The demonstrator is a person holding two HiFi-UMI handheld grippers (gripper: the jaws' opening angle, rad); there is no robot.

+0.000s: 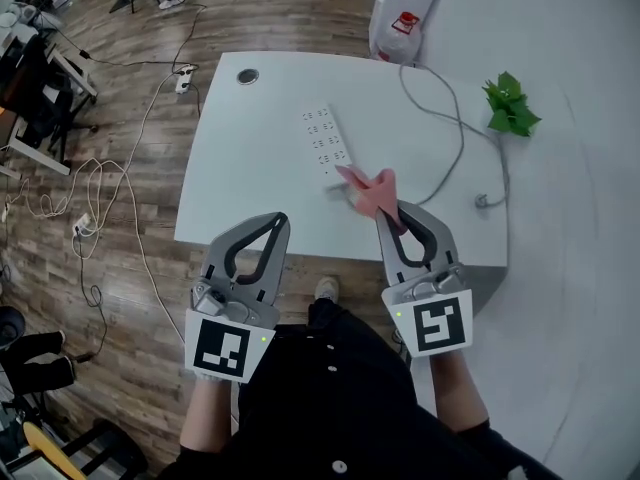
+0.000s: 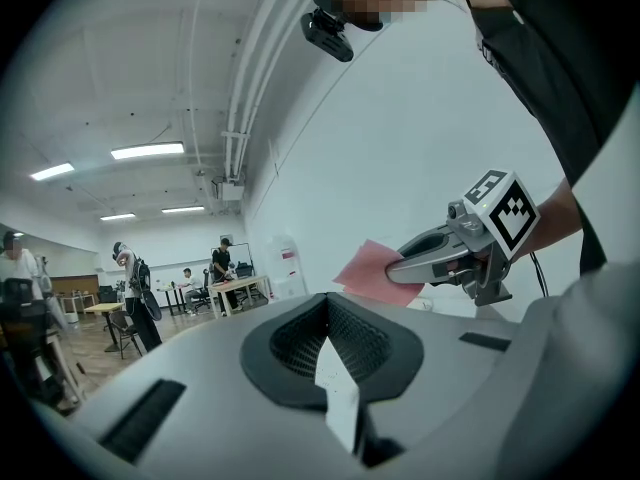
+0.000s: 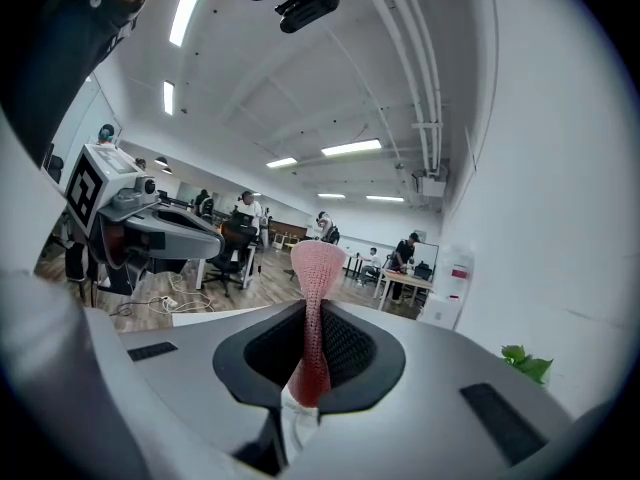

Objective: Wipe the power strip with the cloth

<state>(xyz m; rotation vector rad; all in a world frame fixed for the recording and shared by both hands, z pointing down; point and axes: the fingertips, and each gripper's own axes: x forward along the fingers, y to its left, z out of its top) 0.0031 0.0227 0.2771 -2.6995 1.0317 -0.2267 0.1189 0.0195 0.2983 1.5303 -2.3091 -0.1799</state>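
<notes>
Power strip: a white, oblong plastic power strip lies flat on the white table, about mid-table, with its long axis running away from the person. Several rows of sockets face up.

Cloth: a thin pink cloth hangs over the strip's near end. Its far corner overlaps that end in the head view; contact cannot be judged from here.

Right gripper: jaws pinched on the cloth. In the right gripper view the fabric stands up as a narrow fold between the closed pads and flares at the top.

Left gripper: jaws pressed together with nothing between them. It is held over the table's near edge, left of the strip and apart from both strip and cloth. The left gripper view catches the right gripper side-on, with the pink sheet sticking out of its tip.

Surroundings:
- A grey cable loops across the table to the right of the strip.
- A green leafy sprig sits near the right edge.
- A round dark grommet is at the far left corner.
- A white plastic bag with red print stands beyond the far edge.
- White cords trail across the wooden plank floor at left.
- The gripper views show people at desks in the background.
</notes>
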